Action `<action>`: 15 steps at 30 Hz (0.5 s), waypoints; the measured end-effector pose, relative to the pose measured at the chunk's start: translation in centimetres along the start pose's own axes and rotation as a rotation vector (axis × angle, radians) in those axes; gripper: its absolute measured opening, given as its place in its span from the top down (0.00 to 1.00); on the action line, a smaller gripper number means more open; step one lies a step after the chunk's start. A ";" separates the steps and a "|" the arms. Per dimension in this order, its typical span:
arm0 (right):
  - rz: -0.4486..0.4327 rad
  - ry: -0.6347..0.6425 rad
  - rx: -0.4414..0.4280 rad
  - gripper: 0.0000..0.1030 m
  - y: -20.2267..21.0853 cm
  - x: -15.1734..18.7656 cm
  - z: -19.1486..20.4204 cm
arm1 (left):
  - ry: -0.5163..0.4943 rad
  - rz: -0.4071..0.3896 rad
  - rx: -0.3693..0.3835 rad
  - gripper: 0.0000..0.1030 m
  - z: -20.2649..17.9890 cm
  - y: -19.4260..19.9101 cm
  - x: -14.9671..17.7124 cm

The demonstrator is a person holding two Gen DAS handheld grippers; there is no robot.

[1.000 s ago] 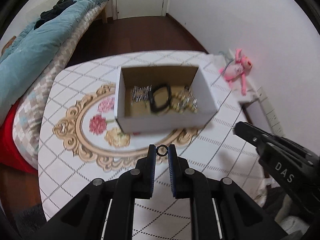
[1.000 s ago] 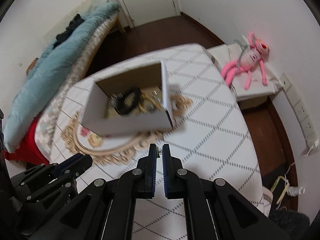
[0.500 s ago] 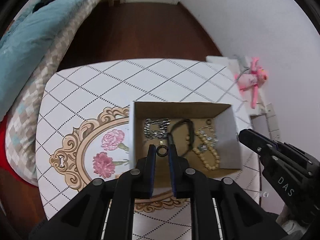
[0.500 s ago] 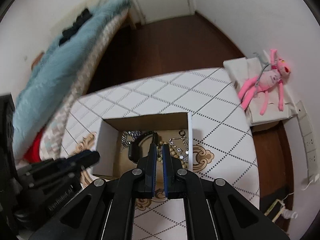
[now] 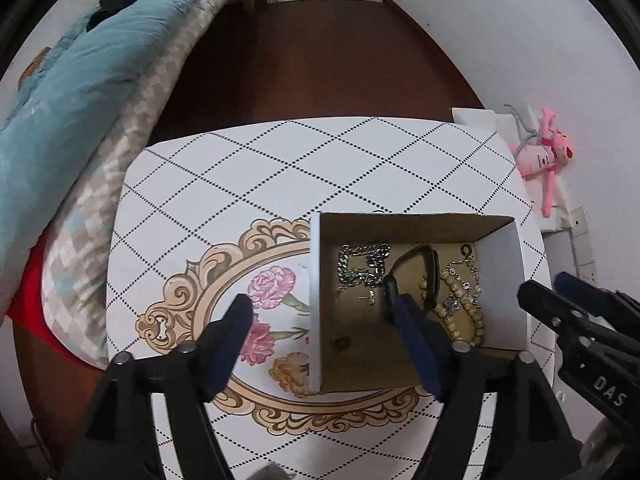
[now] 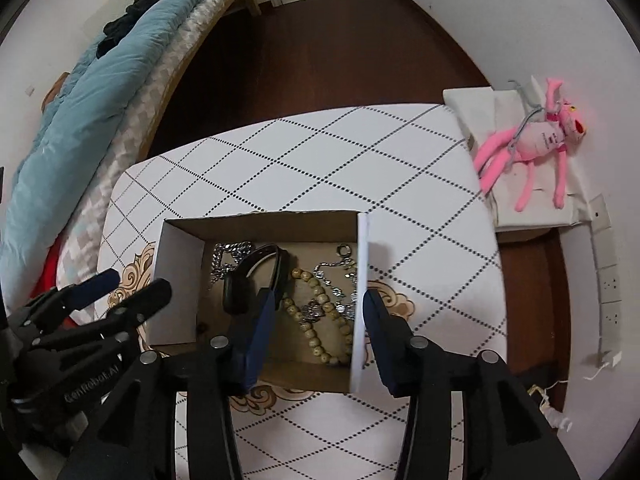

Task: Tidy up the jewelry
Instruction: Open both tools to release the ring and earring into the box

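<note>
Box: cardboard box (image 5: 416,226) sits open on the table, toward four o'clock from the table's middle in the left wrist view, both grippers poised above it.
Left gripper: the left gripper (image 5: 324,312) has jaws opening, nothing pinched; its fingers straddle the box's white left wall.
Right gripper: the right gripper (image 6: 320,300) likewise opening and empty, one finger inside the box, the other outside its white right wall.
Jewelry: silver chain (image 5: 362,264) at the box's eleven o'clock, black band (image 5: 430,272) at centre, wooden bead strand (image 6: 316,320) and a finer silver chain (image 6: 340,276) toward three o'clock. A small dark speck (image 5: 340,343) lies on the box floor; what it is cannot be told.
Step in hand: releasing pieces into the box, it appears. Best done by spreading fully, then lifting straight up, clear of the walls, so the light box is not dragged.
Surface: table (image 5: 320,168) with dotted diamond cloth and a gilt floral medallion (image 5: 224,280).
Room: bed with teal quilt (image 5: 80,80) at ten o'clock; pink plush toy (image 6: 536,144) at two o'clock; dark wood floor.
</note>
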State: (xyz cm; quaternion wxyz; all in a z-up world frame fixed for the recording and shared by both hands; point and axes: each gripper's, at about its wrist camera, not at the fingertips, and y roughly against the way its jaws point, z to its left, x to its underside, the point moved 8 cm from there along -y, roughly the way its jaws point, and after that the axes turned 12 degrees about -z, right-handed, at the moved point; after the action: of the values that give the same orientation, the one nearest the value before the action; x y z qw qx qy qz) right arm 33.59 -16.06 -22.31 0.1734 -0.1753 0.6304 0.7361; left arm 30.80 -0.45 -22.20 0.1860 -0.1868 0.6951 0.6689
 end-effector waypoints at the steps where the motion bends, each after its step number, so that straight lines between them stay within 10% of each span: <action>1: -0.005 0.002 0.008 0.40 0.2 0.1 -0.2 | -0.001 -0.015 -0.006 0.20 0.2 0.2 0.0; 4: -0.024 0.025 0.069 0.24 0.8 0.4 -0.9 | -0.021 -0.051 -0.025 0.01 0.4 0.7 0.2; 8: -0.034 0.054 0.151 0.01 1.1 1.5 -1.9 | -0.036 -0.054 -0.045 0.00 0.4 0.7 1.2; 15: -0.046 0.067 0.206 0.01 1.1 3.1 -2.4 | -0.034 -0.047 -0.054 0.00 0.5 0.7 2.9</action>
State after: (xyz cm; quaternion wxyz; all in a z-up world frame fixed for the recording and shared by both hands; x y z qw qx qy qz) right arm 30.40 -18.48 -23.19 0.1863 -0.1955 0.7040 0.6568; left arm 27.99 0.04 -23.09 0.2081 -0.1966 0.6688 0.6861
